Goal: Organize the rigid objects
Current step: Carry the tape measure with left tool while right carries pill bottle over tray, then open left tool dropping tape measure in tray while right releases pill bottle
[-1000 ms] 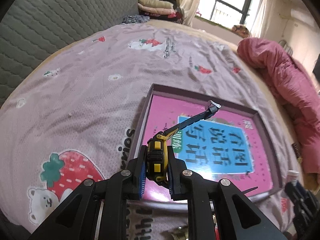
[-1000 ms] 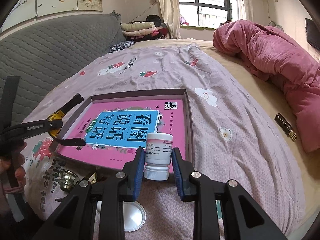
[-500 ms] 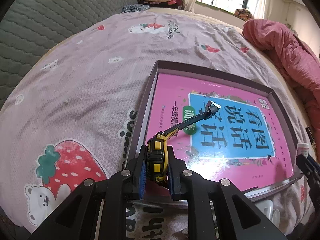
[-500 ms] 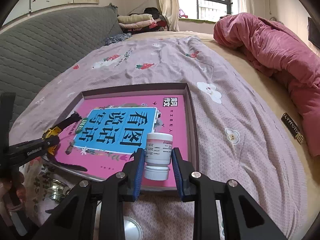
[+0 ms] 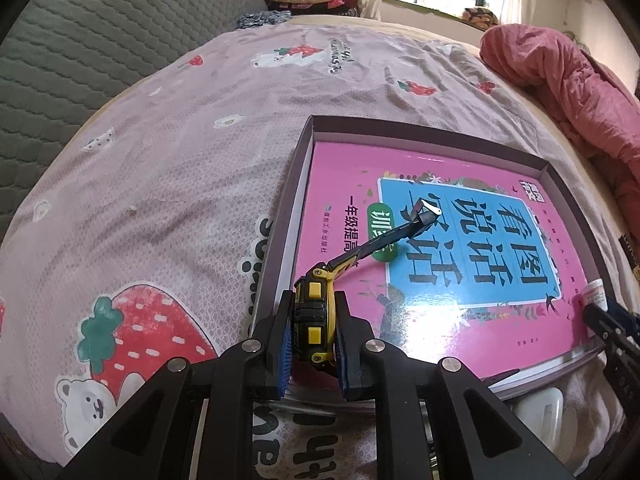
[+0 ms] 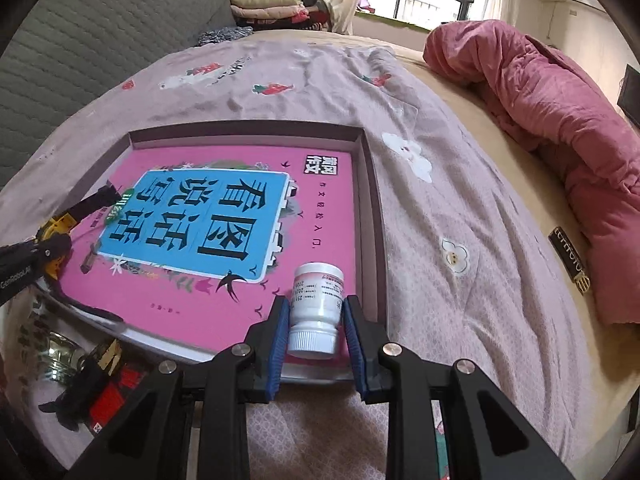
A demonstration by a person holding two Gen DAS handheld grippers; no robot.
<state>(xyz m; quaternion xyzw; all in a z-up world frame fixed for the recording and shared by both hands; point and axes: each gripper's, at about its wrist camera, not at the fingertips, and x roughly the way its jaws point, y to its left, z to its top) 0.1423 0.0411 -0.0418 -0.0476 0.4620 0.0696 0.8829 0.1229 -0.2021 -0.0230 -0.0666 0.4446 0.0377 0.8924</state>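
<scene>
My left gripper (image 5: 314,304) is shut on a yellow-and-black tape measure (image 5: 314,320). Its dark strip with a metal tip (image 5: 426,214) sticks out over the pink book (image 5: 440,320). The book lies in a shallow dark tray (image 5: 296,168), and the tool hangs at the tray's near left edge. My right gripper (image 6: 317,306) is shut on a white pill bottle (image 6: 318,292), cap towards the camera, just above the book at the tray's (image 6: 372,200) near right corner. Each wrist view shows the other gripper: the right one (image 5: 612,320) and the left one (image 6: 24,256).
The tray rests on a mauve strawberry-print bedsheet (image 5: 160,200). A bunched pink quilt (image 6: 560,112) lies to the right and a grey padded headboard (image 5: 80,40) to the left. A shiny metal object (image 6: 60,356), a red-and-black item (image 6: 108,396) and a white lid (image 5: 540,404) lie before the tray.
Both grippers have sunk towards the tray. The bottle has moved forward, from in front of the tray to over its near right corner. Both grips are unchanged.
</scene>
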